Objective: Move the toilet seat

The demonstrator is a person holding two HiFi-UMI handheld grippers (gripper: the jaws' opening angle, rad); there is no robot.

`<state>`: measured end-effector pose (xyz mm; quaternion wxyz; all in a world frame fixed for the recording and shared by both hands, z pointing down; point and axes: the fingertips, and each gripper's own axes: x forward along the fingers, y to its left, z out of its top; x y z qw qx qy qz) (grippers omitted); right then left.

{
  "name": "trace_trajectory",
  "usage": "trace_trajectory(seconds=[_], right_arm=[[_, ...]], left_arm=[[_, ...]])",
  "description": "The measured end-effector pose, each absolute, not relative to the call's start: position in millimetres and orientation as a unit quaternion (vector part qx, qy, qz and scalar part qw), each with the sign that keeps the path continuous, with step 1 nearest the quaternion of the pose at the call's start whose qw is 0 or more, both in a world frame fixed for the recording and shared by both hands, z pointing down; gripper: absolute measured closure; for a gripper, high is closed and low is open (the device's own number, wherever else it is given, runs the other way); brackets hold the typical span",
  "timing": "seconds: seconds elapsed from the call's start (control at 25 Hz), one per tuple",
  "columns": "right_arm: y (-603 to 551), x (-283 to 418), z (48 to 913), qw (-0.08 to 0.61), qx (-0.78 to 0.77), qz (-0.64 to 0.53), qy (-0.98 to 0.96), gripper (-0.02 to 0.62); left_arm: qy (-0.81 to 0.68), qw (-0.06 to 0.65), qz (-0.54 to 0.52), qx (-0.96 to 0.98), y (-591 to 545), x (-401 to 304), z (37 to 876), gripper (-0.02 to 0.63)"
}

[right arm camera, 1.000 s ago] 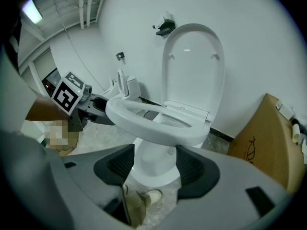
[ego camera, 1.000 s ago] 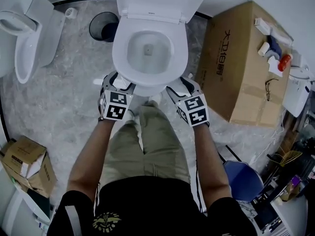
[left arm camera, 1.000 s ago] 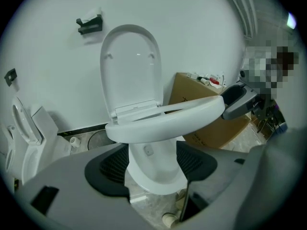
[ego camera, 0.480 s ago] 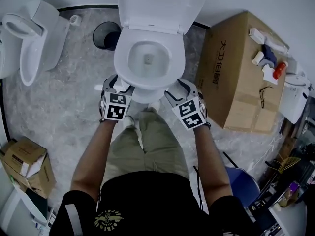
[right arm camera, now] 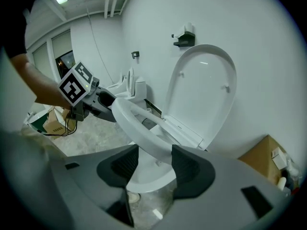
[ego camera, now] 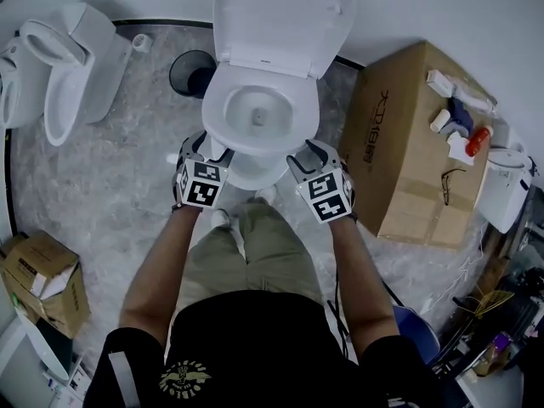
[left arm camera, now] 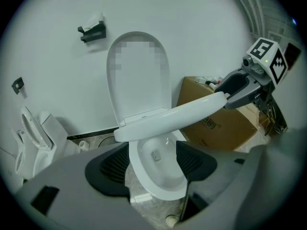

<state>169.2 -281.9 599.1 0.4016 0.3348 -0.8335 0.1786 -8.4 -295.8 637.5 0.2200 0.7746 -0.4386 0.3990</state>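
Note:
A white toilet stands with its lid [ego camera: 285, 15] up against the wall. Its seat ring [ego camera: 302, 119] is tilted up off the bowl [left arm camera: 158, 176], as the left gripper view shows. My left gripper [ego camera: 206, 143] is at the seat's front left. Its jaws stand wide, and the seat's edge [left arm camera: 144, 123] lies just past the fingertips. My right gripper [ego camera: 310, 150] is at the front right. Its jaws are closing on the seat [right arm camera: 144, 138], which fills the gap between the pads.
A second toilet [ego camera: 59, 66] stands at the far left, with a black bin [ego camera: 191, 73] beside the main toilet. At the right, a large cardboard box [ego camera: 408, 143] carries bottles and glasses. A small open box [ego camera: 38, 283] sits lower left. The person's legs are just in front of the bowl.
Both grippers have stayed at the seat's front corners, and the right one has edged in toward the bowl. The head view now shows more of the raised lid.

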Motion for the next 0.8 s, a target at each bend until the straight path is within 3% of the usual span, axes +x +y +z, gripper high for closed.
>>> trace_trajectory(seconds=[0.52,0.64,0.8], right_arm=[[-317.4,175.5,576.7,0.374,0.351,0.196,-0.836,0.362],[-327.6,176.1,570.8,0.363,0.366,0.198,-0.833,0.364],[-340.0,175.9,562.3,0.35,0.383,0.206,-0.83,0.365]], left_arm=[[-0.475,0.196,0.358,0.78,-315.4,0.0,596.1,0.288],[-0.478,0.177,0.343,0.789,-320.6,-1.4,578.8,0.347],[-0.482,0.157,0.323,0.799,-328.9,-4.0,554.4,0.379]])
